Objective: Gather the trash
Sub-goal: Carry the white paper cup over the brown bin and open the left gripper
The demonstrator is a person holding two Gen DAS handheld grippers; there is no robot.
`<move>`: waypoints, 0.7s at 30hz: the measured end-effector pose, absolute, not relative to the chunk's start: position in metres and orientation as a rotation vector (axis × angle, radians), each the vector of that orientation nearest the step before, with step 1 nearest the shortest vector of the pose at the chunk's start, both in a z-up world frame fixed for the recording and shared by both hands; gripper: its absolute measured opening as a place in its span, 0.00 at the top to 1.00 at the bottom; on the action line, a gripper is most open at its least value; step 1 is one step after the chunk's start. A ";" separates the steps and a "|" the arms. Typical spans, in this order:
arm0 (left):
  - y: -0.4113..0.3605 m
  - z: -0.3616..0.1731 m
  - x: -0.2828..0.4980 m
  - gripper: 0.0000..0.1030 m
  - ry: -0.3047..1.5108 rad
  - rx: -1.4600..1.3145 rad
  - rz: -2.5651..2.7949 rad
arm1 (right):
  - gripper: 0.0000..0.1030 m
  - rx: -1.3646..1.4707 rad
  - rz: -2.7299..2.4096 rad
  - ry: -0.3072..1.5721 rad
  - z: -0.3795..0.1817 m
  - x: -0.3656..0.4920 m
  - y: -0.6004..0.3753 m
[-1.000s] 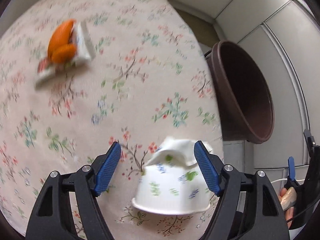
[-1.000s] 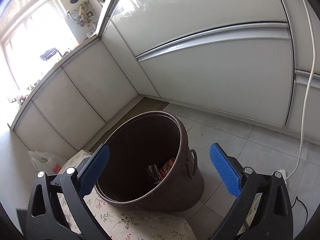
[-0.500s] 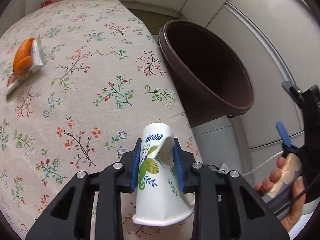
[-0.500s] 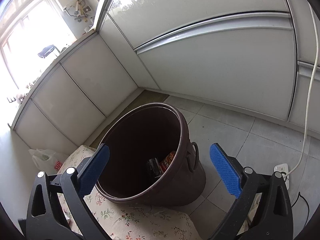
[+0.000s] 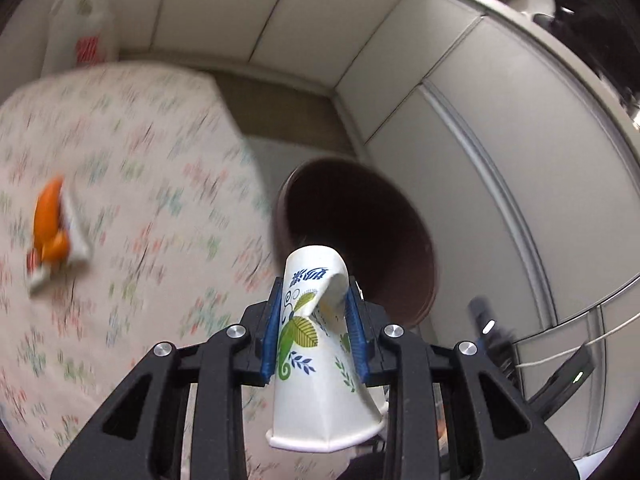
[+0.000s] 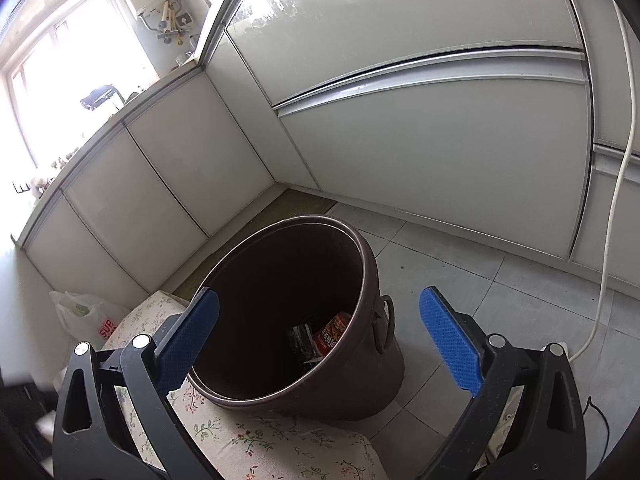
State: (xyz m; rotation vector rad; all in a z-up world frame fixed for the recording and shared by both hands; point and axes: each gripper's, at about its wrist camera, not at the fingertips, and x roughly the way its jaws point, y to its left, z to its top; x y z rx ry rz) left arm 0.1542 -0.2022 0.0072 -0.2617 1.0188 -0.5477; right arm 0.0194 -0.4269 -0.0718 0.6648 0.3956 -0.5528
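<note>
My left gripper (image 5: 314,324) is shut on a crushed white paper cup (image 5: 316,364) with green and blue leaf print, held in the air just short of the brown trash bin (image 5: 372,240). Orange peel on a white wrapper (image 5: 52,232) lies on the floral tablecloth (image 5: 132,184) at the left. My right gripper (image 6: 318,344) is open and empty, held above the table corner (image 6: 280,448) and facing the same bin (image 6: 360,376), which holds a few wrappers (image 6: 320,340).
The bin stands on the tiled floor (image 6: 500,288) beside the table, near grey cabinet doors (image 6: 420,152). A white plastic bag (image 6: 86,316) sits beyond the table. A white cable (image 6: 616,200) hangs at the right.
My left gripper closed on the paper cup, lifted it off the table and swung it toward the bin. My right gripper stayed open and almost still.
</note>
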 end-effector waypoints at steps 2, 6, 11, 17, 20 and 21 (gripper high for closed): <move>-0.220 0.028 0.165 0.72 0.963 -0.221 -0.567 | 0.06 0.685 -0.555 0.393 -0.074 0.018 -0.430; -0.263 0.059 0.182 0.72 0.900 -0.130 -0.612 | 0.06 0.759 -0.548 0.386 -0.080 0.013 -0.441; -0.314 0.048 0.201 0.72 0.919 -0.048 -0.623 | 0.06 0.829 -0.540 0.377 -0.086 0.010 -0.448; -0.348 0.011 0.220 0.72 0.970 0.023 -0.607 | 0.06 0.886 -0.576 0.370 -0.095 0.004 -0.458; -0.358 -0.005 0.228 0.71 1.024 0.054 -0.623 | 0.06 0.921 -0.587 0.386 -0.102 0.005 -0.463; -0.361 -0.011 0.230 0.71 1.049 0.063 -0.629 | 0.06 0.929 -0.588 0.392 -0.104 0.005 -0.465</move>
